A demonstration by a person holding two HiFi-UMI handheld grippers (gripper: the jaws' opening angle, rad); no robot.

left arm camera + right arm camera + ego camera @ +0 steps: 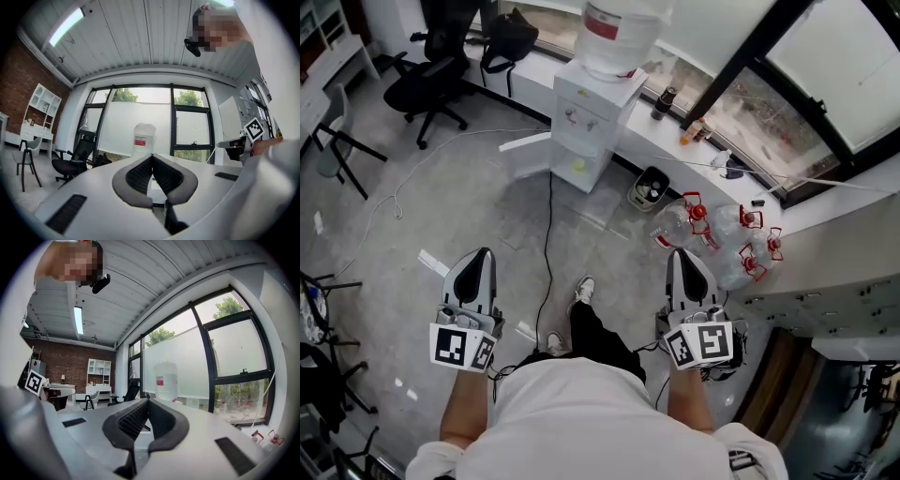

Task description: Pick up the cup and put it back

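Grey floor (441, 206) of an office, seen steeply from above; a window ledge (712, 164) runs along its far side. A white water dispenser (586, 122) stands against the ledge with a large bottle (619, 33) on top. Its lower door (525, 155) is swung open to the left. A black office chair (431, 80) stands to the dispenser's left. Empty jugs with red handles (717, 234) lie on the floor to its right, and a small bin (649, 187) sits between the jugs and the dispenser.

Left gripper (480, 253) and right gripper (682, 253) are held level, side by side and pointing toward the dispenser. In each gripper view the two dark pads are pressed together at their tips, with nothing between them.

Two small things could be the cup, and which one is the task's cannot be told. A dark vessel (664, 101) stands on the ledge just right of the dispenser. A yellow-green object (578, 164) sits in the dispenser's open lower compartment. Both lie ahead of the fingers and well apart from them, the vessel nearer the right gripper's line. Neither is touched.
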